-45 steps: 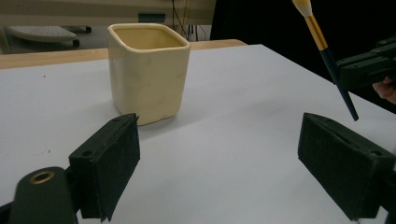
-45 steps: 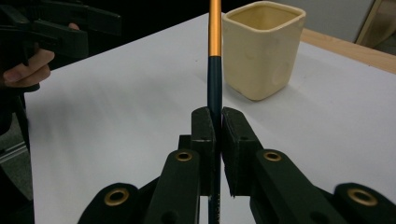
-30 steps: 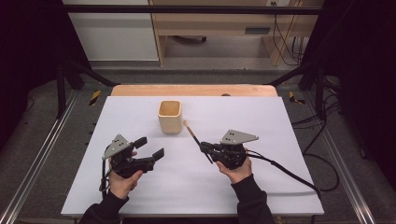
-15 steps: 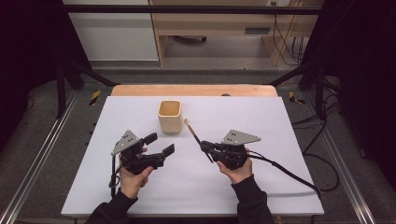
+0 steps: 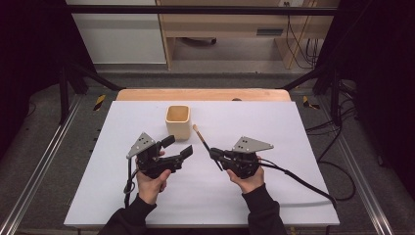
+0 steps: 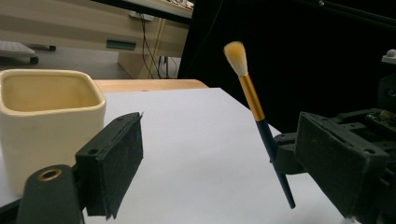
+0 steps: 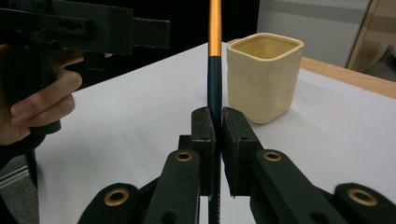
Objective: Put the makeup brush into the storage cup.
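High view: a white bench [image 5: 293,147] carries a cream square cup [image 5: 177,121] at upper centre of the frame. Left of centre, the left tongs [image 5: 177,148] are held in a person's left hand [image 5: 149,181], jaws spread wide with nothing between them and pointing toward the right of the frame. Right of centre, the right tongs [image 5: 214,154] sit in the right hand [image 5: 247,178], jaws pressed together on the dark handle of a makeup brush [image 5: 201,139]. The brush slants up and to the left from the jaws, its pale bristle tip lying just right of the cup and apart from it.

Left gripper view: the cup [image 6: 46,121] stands at the left edge of the frame behind the left pad; the brush [image 6: 254,100] rises in the right half, bristles uppermost, gold ferrule beneath them, tilted slightly left. The right tongs [image 6: 285,158] grip its dark lower handle.

Right gripper view: both pads clamp the brush handle [image 7: 215,60], which runs straight up out of the frame at centre. The cup [image 7: 264,74] stands right of the handle; the left tongs [image 7: 140,30] occupy the upper left.
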The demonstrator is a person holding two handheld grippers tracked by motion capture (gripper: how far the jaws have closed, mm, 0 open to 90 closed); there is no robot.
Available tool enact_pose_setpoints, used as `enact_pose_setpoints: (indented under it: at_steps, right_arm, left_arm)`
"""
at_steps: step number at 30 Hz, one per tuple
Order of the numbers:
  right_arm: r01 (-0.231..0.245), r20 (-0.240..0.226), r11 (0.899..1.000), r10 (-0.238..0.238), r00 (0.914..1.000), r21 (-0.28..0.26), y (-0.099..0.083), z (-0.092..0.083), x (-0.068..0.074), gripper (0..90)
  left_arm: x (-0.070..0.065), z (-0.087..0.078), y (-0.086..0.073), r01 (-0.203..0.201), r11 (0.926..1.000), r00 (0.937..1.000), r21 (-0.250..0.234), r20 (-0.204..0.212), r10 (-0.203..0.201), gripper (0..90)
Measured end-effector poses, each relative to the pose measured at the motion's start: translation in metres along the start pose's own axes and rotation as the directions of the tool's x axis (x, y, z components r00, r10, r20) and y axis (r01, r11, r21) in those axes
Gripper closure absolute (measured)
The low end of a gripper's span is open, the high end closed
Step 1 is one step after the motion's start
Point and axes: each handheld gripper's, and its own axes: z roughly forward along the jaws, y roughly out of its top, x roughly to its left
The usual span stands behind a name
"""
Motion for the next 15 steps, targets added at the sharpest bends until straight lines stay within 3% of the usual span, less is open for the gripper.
enact_pose_setpoints:
  at_steps: [15]
  right_arm:
    - [0.000, 0.004, 1.000, 0.000, 1.0000, 0.002, -0.002, 0.002, 0.002, 84.2]
  left_arm:
    - [-0.009, 0.020, -0.007, 0.066, 0.9974, 0.9977, -0.028, 0.017, -0.066, 23.1]
